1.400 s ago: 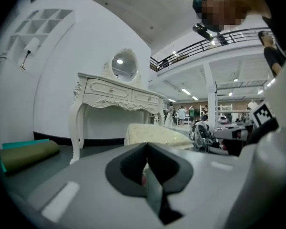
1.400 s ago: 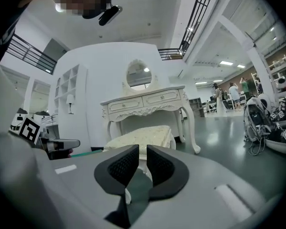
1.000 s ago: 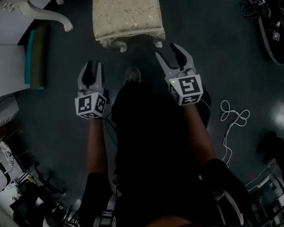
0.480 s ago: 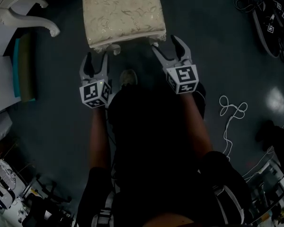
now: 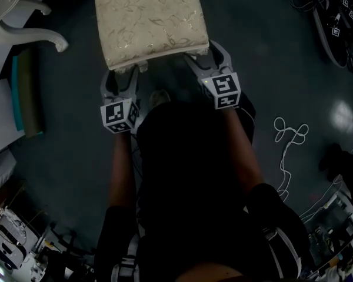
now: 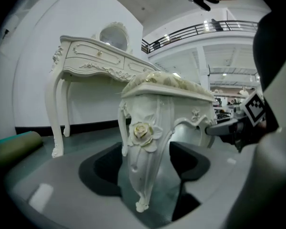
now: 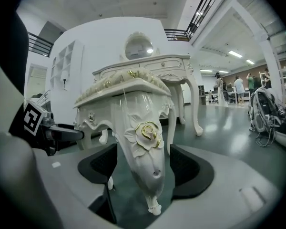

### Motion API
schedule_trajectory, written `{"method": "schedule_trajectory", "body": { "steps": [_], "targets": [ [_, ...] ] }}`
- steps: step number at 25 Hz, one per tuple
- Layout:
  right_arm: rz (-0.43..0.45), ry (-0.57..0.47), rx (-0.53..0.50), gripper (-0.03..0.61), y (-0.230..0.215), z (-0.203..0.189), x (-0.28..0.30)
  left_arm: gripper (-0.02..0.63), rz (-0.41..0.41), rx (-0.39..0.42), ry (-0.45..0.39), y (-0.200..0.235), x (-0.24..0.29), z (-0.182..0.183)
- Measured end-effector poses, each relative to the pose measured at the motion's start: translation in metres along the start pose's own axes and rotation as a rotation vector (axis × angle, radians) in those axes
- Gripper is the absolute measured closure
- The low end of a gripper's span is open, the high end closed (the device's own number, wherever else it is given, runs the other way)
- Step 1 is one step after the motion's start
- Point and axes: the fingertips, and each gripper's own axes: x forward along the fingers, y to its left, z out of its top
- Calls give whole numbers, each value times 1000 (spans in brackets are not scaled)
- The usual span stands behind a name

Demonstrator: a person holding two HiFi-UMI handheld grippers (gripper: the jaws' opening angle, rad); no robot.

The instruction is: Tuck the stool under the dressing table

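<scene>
The stool point(image 5: 147, 19) has a cream patterned seat and white carved legs; it stands on the dark floor just ahead of me. My left gripper point(image 5: 121, 80) reaches under its near left corner. In the left gripper view that gripper point(image 6: 145, 166) straddles a rose-carved leg point(image 6: 142, 142), with gaps on both sides. My right gripper point(image 5: 205, 56) is at the near right corner and likewise straddles a leg point(image 7: 145, 142) without pressing on it. Both grippers' jaws have just been opening. The white dressing table point(image 6: 93, 56) stands beyond the stool, and its mirror shows in the right gripper view point(image 7: 138, 46).
A curved white table leg point(image 5: 23, 35) and a teal and olive roll point(image 5: 26, 90) lie at the left. A white cable point(image 5: 288, 145) loops on the floor at the right. Bags and gear point(image 5: 335, 16) sit at the far right, more equipment at bottom left. My shoe point(image 5: 159, 97) is between the grippers.
Both grippers have moved forward and down to the stool's near corners. Their jaws have widened, and each now has a stool leg between them.
</scene>
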Motion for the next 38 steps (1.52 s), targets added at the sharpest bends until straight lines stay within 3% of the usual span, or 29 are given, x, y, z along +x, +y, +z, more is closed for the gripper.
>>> {"method": "schedule_trajectory", "body": {
  "steps": [7, 13, 18, 24, 30, 38],
  "targets": [
    [10, -9, -22, 266, 2, 1, 20, 298, -55, 17, -4, -3, 21, -2],
    [48, -26, -37, 281, 3, 1, 29, 297, -98, 11, -57, -7, 36, 1],
    [29, -24, -76, 300, 2, 3, 37, 301, -160, 55, -77, -12, 45, 10],
    [19, -24, -109, 321, 4, 4, 31, 334, -117, 75, -115, -10, 40, 11],
    [-10, -68, -107, 331, 5, 36, 38, 344, -115, 99, -187, 4, 45, 46],
    [-19, -158, -95, 337, 5, 96, 43, 354, -123, 26, -228, 18, 48, 100]
  ]
}}
